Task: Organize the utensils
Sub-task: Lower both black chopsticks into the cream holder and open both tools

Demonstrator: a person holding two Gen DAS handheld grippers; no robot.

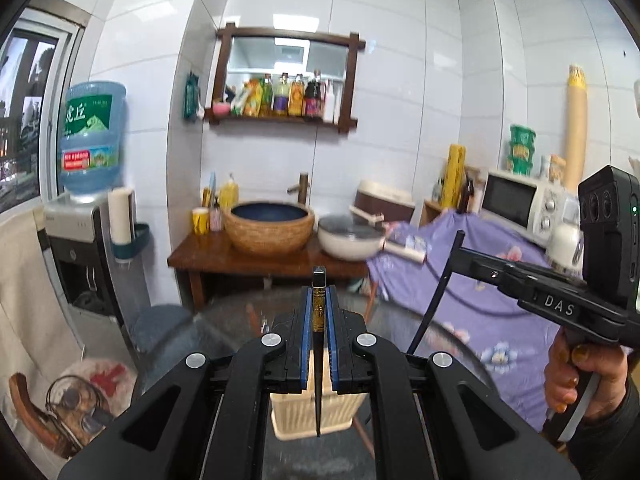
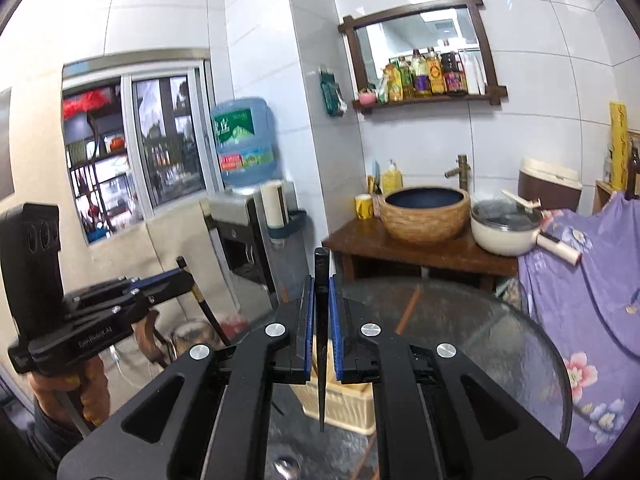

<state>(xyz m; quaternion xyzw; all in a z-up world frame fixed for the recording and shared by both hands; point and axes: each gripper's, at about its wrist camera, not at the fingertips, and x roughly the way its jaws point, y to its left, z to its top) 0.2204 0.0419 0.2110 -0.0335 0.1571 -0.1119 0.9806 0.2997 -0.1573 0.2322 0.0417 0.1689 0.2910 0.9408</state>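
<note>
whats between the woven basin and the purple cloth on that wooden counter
A white lidded pot sits between the woven basin and the purple cloth, its handle reaching over the cloth; both wrist views show it.

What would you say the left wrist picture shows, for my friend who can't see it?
The left gripper is shut on a thin black chopstick, held upright above a cream slatted plastic basket on a round glass table. To the right, the right gripper grips another black chopstick. Behind stand a woven-look basin and a white lidded pan.

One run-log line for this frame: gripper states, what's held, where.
left gripper: shut on chopstick | right gripper: shut on second chopstick | both above cream basket on glass table
</note>
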